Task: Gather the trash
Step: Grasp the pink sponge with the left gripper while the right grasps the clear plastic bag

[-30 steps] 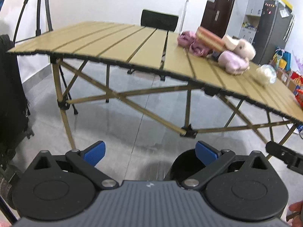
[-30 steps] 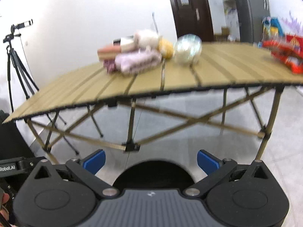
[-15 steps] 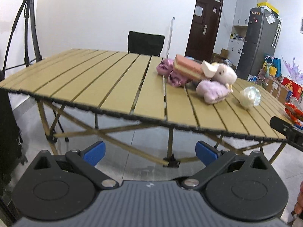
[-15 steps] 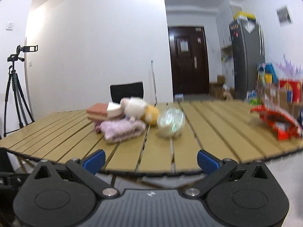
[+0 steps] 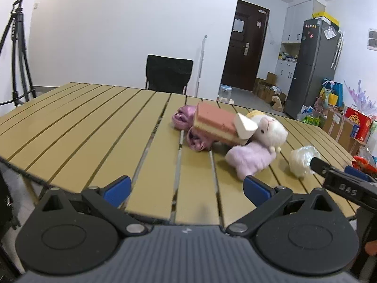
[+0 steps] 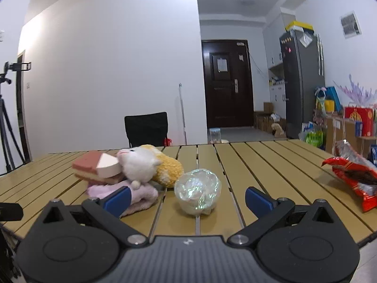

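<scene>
Nearest, both sets of tongs are spread wide and carry nothing: the left tongs (image 5: 186,188) hang over the near edge of the slatted tabletop (image 5: 70,127), the right tongs (image 6: 187,197) face a crumpled clear plastic ball (image 6: 198,192) lying on the slats just ahead, framed between their tips. Further right lies a red snack wrapper (image 6: 353,176), well apart from the ball. Behind the ball sits a heap of plush toys (image 6: 146,165) and a pink sponge block (image 5: 215,125). By my judgement nothing is collected yet; both pieces of trash remain, and no bin is in view.
</scene>
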Motion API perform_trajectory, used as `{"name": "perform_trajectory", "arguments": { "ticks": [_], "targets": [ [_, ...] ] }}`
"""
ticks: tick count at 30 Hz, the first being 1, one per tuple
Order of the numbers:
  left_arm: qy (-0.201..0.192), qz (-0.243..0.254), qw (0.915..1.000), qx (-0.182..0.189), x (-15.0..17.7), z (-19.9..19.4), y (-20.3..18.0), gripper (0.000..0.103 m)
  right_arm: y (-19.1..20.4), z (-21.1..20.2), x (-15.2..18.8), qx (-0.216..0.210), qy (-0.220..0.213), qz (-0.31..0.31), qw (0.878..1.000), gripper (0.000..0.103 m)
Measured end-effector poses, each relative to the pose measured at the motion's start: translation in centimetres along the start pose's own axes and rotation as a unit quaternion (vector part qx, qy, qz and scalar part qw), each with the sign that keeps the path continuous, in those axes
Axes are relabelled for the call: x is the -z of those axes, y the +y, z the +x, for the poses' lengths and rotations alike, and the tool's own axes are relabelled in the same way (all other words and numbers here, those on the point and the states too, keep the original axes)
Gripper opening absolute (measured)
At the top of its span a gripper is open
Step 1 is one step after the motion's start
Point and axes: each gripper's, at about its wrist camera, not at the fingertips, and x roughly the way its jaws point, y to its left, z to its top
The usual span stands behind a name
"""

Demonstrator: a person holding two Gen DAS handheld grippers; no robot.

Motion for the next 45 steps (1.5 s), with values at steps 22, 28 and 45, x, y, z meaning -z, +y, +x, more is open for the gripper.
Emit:
{"name": "perform_trajectory", "arguments": {
  "ticks": [22, 28, 45],
  "targets": [
    [0.003, 0.046, 0.9989, 0.013, -4.8, 6.8, -4.5, 0.103, -0.2, 7.6, -0.4, 0.036, 0.041, -0.010, 0.998, 0.039],
    [-0.017, 0.094, 0.9954, -0.003, -4.4, 7.7, -6.7, 0.103, -2.4, 6.6, -0.6, 0.041, 0.032, 0.020, 0.998, 0.038],
    [-0.021, 0.148, 0.9885, -0.024, -4.4, 12.1, -10.0, 0.087, -6.4, 6.0, -0.7, 0.070, 0.033, 0.043, 0.996, 0.038]
  ]
}}
